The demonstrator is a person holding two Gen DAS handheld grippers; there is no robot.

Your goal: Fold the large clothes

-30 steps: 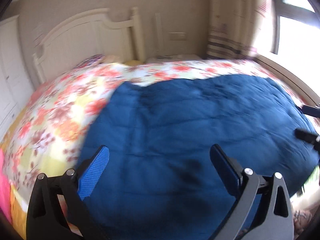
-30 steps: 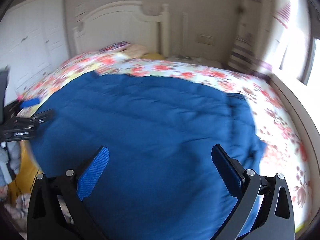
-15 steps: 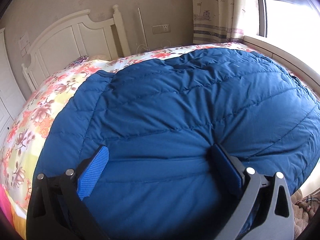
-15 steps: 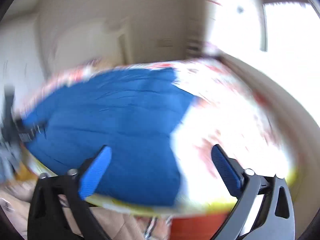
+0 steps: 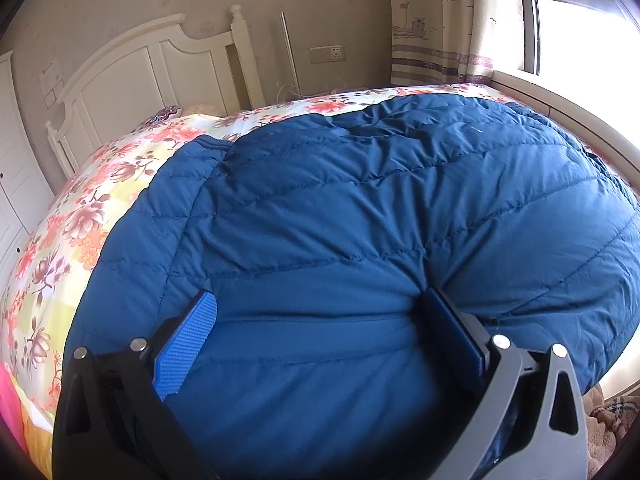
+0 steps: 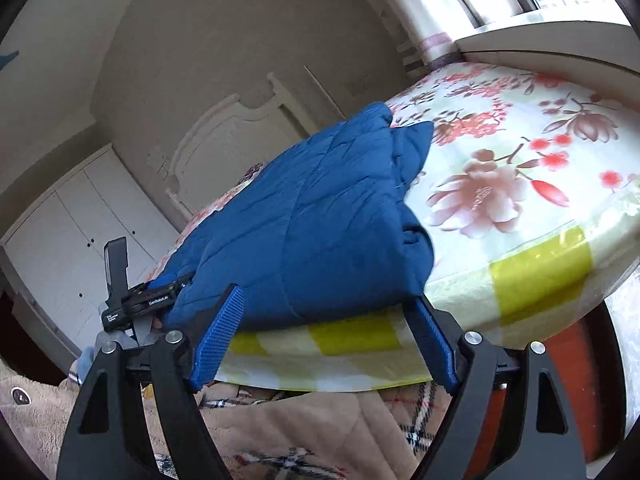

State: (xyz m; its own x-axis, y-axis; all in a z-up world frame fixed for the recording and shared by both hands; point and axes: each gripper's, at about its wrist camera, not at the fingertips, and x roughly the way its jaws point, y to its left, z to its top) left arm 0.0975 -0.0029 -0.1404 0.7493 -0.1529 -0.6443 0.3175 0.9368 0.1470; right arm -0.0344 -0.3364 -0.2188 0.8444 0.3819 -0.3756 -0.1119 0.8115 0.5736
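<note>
Large quilted dark-blue down jacket (image 5: 360,240) spread over the bed with a red-and-pink floral, yellow-checked cover (image 5: 80,216), its near hem lying along the bed's near edge. Left gripper (image 5: 320,332), black frame with textured blue pads, set low on the hem: jaws spread wide, the quilted fabric bulging between them, the right-hand pad (image 5: 452,332) sunk into a puckered fold; whether the pads actually pinch the cloth cannot be told. In the right wrist view the jacket (image 6: 304,224) appears as a thick heap on the left part of the mattress (image 6: 520,200), with the left gripper's black body (image 6: 136,304) at its left end. Right gripper (image 6: 324,344) just off the bed's near edge, below the jacket's right corner: jaws parted, having just been closing somewhat, with nothing pinched between them. White panelled headboard (image 5: 132,68) and white wardrobe doors (image 6: 68,248) behind; patterned curtain (image 5: 440,20) by the bright window (image 5: 576,40); beige plaid blanket (image 6: 320,432) below the bed
</note>
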